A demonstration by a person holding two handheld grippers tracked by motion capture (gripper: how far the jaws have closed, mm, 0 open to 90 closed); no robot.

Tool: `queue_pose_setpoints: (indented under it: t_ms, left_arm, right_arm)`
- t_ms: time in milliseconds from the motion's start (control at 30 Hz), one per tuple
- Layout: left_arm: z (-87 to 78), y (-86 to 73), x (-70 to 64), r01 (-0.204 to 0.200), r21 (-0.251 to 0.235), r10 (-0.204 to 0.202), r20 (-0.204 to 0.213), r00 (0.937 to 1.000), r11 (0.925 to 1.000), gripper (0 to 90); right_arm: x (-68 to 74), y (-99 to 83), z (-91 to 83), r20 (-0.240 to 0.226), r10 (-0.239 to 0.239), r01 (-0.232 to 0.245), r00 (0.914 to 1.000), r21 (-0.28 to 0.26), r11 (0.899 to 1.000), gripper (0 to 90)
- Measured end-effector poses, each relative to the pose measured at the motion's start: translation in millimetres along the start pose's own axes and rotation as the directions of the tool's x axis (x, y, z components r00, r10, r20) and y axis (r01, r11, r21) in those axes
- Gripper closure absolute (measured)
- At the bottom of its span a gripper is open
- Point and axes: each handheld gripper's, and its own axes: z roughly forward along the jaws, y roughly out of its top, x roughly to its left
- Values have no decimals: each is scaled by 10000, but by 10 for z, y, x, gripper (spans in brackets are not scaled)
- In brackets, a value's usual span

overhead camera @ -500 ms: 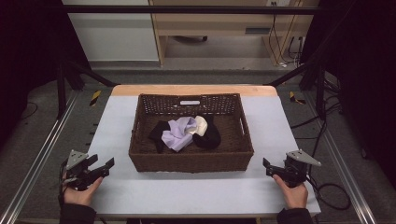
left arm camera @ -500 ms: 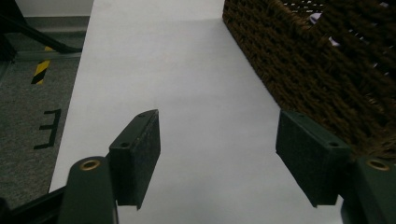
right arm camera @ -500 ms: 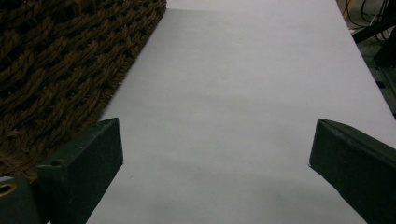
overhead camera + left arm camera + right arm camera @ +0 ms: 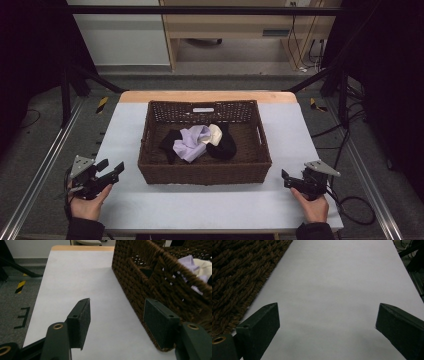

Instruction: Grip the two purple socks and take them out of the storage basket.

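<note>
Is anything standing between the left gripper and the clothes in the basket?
Yes: the basket's woven side wall stands between the open left gripper and the clothes. Going straight in is blocked; from above, nothing visible covers them.

Rough woven wicker basket (image 4: 205,170); matt table (image 4: 210,205); soft, perhaps cotton, cloths (image 4: 192,142).
</note>
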Motion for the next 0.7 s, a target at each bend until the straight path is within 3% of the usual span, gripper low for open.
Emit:
queue_pose_setpoints:
  t_ms: [400,700]
  left_arm:
    - [7,340,-85,-118,-513,127,174,9998,9986,386]
    - [19,729,-275,-448,-985,482,323,9983,9941,384]
  right_arm:
    - [2,-3,1,-12,9,-9,10000,12,10000,46]
    - [2,-4,-2,-69,-5,5,10000,-13,10000,45]
